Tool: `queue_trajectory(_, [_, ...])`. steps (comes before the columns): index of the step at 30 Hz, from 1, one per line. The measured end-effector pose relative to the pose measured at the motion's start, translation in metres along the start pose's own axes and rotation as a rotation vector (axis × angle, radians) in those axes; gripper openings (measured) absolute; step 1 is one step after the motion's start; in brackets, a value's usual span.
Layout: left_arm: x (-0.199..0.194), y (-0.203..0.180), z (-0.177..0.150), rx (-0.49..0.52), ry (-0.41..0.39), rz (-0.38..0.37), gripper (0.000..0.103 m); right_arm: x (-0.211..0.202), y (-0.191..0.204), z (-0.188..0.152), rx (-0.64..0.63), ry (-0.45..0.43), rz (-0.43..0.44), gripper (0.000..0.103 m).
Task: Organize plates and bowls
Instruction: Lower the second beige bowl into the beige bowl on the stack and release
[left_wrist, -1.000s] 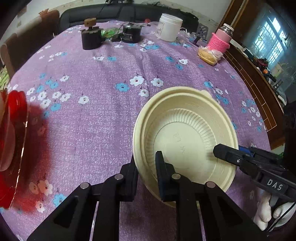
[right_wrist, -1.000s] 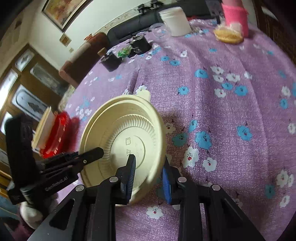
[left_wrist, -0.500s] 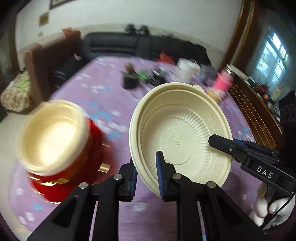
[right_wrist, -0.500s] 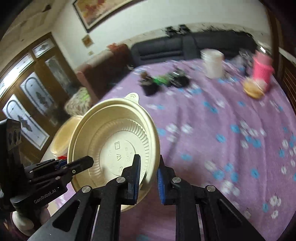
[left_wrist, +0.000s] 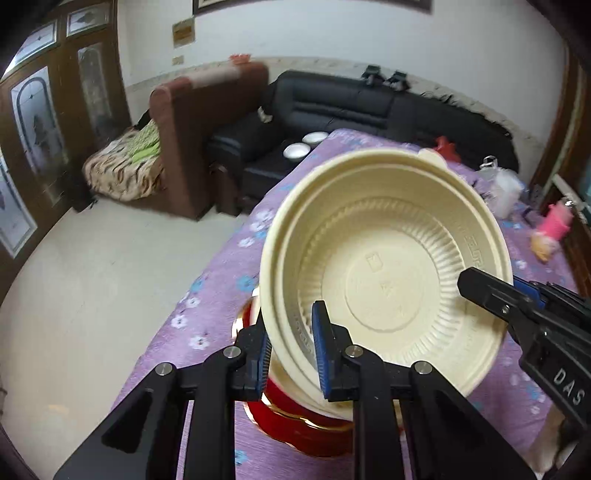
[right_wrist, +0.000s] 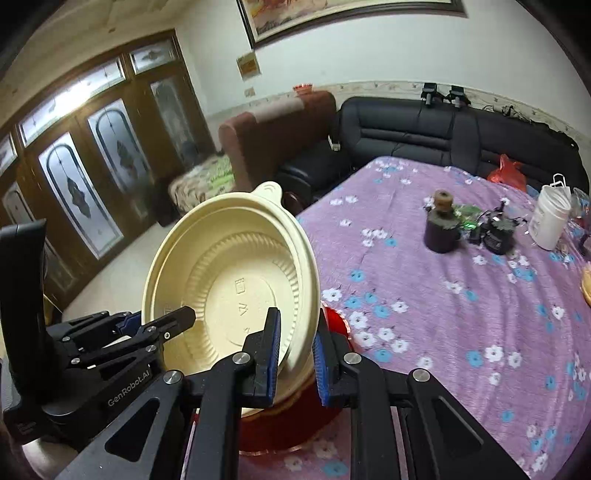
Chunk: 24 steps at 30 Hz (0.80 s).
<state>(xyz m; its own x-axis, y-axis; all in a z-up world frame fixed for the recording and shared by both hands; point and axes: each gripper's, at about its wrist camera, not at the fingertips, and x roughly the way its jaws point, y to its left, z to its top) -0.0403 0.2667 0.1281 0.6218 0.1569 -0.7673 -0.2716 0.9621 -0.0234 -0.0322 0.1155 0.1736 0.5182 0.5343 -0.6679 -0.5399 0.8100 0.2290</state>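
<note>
A cream ribbed plastic bowl (left_wrist: 388, 280) hangs tilted in the air, held by both grippers. My left gripper (left_wrist: 291, 352) is shut on its near rim. My right gripper (right_wrist: 295, 356) is shut on the opposite rim of the bowl (right_wrist: 229, 280). Each gripper shows in the other's view: the right gripper (left_wrist: 491, 295) at the right, the left gripper (right_wrist: 173, 325) at the left. Below the bowl a red plate (left_wrist: 291, 432) lies on the purple flowered tablecloth (right_wrist: 443, 314) near the table's edge. A second cream bowl (left_wrist: 332, 404) rests on it, mostly hidden.
A dark jar (right_wrist: 441, 230), a small black object (right_wrist: 496, 236) and a white tub (right_wrist: 550, 218) stand at the far side of the table. A pink cup (left_wrist: 556, 225) is far right. The table edge drops to the floor (left_wrist: 92, 280) on the left; sofas stand behind.
Both grippers have lifted the cream bowl off the table's middle and carried it left, over the red plate stack at the table's edge. The right jaws closed onto the rim.
</note>
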Motion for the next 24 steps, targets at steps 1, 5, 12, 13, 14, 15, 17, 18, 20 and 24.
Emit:
queue_trajectory(1, [0.007, 0.004, 0.000, -0.005, 0.012, 0.007, 0.019, 0.007, 0.001, -0.002, 0.000, 0.015, -0.003, 0.019])
queue_trajectory(5, [0.006, 0.009, -0.002, -0.004, -0.015, 0.014, 0.026, 0.028, 0.001, -0.008, 0.001, 0.044, -0.021, 0.019])
queue_trajectory(12, [-0.013, 0.009, -0.012, -0.017, -0.082, 0.026, 0.060, 0.027, 0.012, -0.015, -0.061, -0.029, -0.081, 0.031])
queue_trajectory(13, [-0.016, 0.010, -0.012, -0.026, -0.083, 0.022, 0.061, 0.026, 0.014, -0.015, -0.068, -0.040, -0.086, 0.031])
queue_trajectory(14, [-0.019, 0.011, -0.014, -0.037, -0.088, 0.016, 0.061, 0.024, 0.015, -0.017, -0.067, -0.055, -0.084, 0.032])
queue_trajectory(15, [-0.024, 0.013, -0.016, -0.049, -0.097, 0.008, 0.062, 0.021, 0.014, -0.017, -0.062, -0.067, -0.080, 0.032])
queue_trajectory(17, [-0.032, 0.014, -0.020, -0.064, -0.118, 0.004, 0.066, 0.016, 0.013, -0.017, -0.049, -0.091, -0.068, 0.040])
queue_trajectory(18, [-0.038, 0.016, -0.024, -0.074, -0.134, 0.000, 0.068, 0.013, 0.012, -0.017, -0.043, -0.104, -0.068, 0.044])
queue_trajectory(20, [-0.047, 0.014, -0.029, -0.081, -0.156, -0.001, 0.070, 0.006, 0.010, -0.019, -0.035, -0.137, -0.083, 0.044])
queue_trajectory(24, [-0.069, 0.011, -0.047, -0.107, -0.211, -0.007, 0.077, -0.012, -0.001, -0.025, 0.015, -0.188, -0.101, 0.044])
